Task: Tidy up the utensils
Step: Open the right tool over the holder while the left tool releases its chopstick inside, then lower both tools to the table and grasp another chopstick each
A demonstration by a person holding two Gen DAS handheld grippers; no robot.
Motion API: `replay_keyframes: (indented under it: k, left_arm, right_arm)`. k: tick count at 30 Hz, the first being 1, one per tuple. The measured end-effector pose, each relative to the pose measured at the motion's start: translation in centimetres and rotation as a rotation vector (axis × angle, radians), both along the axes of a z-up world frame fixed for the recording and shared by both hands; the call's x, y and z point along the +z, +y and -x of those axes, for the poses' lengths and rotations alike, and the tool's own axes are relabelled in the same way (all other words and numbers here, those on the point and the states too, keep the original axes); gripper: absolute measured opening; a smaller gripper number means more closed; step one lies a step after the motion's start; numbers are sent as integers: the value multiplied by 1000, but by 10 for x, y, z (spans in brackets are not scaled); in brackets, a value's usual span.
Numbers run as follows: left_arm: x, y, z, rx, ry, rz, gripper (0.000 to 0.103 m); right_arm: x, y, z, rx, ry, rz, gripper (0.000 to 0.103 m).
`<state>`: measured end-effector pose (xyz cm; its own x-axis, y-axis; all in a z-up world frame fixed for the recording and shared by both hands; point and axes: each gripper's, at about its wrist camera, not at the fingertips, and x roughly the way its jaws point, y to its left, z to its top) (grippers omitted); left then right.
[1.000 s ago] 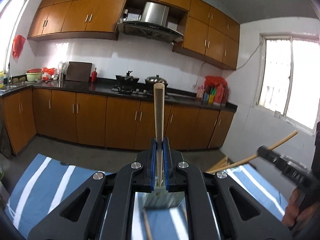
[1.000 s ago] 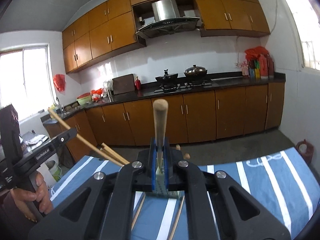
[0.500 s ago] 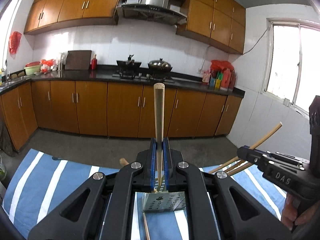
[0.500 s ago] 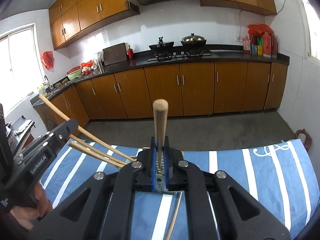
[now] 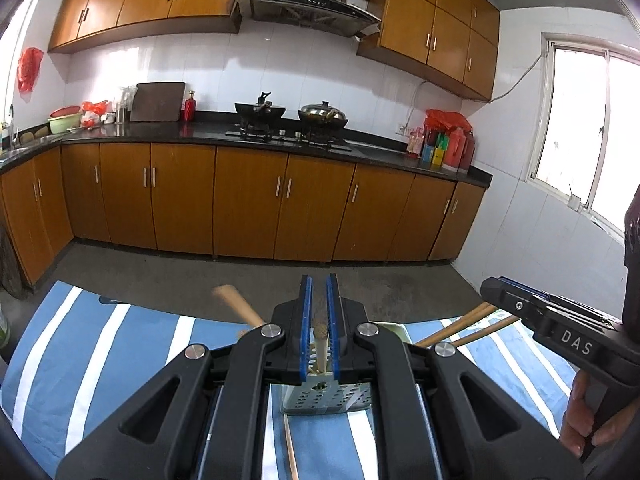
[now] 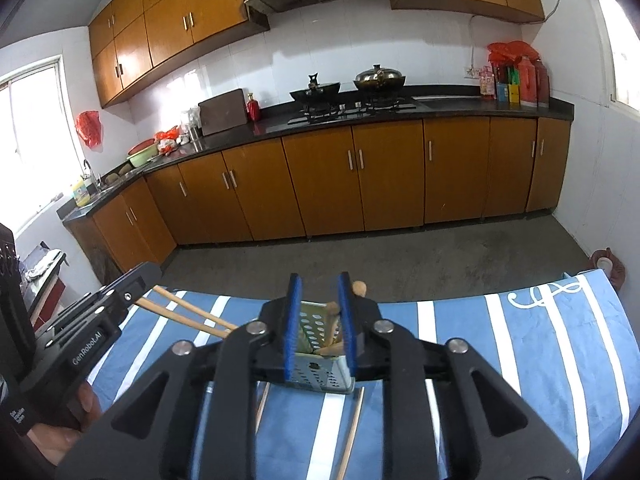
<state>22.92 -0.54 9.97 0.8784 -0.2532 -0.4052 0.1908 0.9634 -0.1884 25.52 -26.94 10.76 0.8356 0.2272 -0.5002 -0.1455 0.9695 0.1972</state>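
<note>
**Me:** As I'm easing off over the perforated holder (image 6: 320,376), my right gripper (image 6: 319,292) is standing half-wide and holding nothing. The right-hand handle (image 6: 332,309) is leaning inside the holder, between the jaws.

**Caller:** And the left?

**Me:** The left gripper (image 5: 319,285) is sitting narrow around the left-hand handle (image 5: 320,334), whose top is showing between the blue pads (image 5: 306,320). I can't tell whether they're pinching it or only flanking it.

**Caller:** How are you finishing this cleanly?

**Me:** I'm reckoning on opening fully, then lifting straight up. That way neither handle is getting dragged and the holder isn't tipping on the striped surface (image 6: 520,360). I'm also minding the leaning chopsticks (image 5: 460,326) poking out of it, and the loose chopsticks (image 6: 352,432) lying in front.

**Caller:** What's changing from half a second ago?

**Me:** Both handles were standing well past my fingertips, clamped tight. Now they're sitting low in the holder, and the right jaws are parting.
</note>
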Motion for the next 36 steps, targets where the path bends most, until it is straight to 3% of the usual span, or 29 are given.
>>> replay_keyframes:
  k: [11,15,20,27,31,36]
  left_arm:
    - [18,15,41,16,-62,31,9]
    - [10,26,65,25,-64,31,32]
    - [-29,34,83,28,22,-12,32]
    - [-125,26,87,10,253,-63,32]
    - [-160,10,89,-20,344,-73,32]
    - [-186,-9,96,-44,402,-86,32]
  right_arm:
    - [27,-16,57,-41,-130,30,28]
    - [15,-31,85,-74,-140,34,32]
    - [-41,-47,102,-109,-33,26,32]
    - [-153,-29,101,-78,231,-46,32]
    - [-195,-1,108,-40,299,-27,29]
    - [-221,15,110,-30,331,6,27]
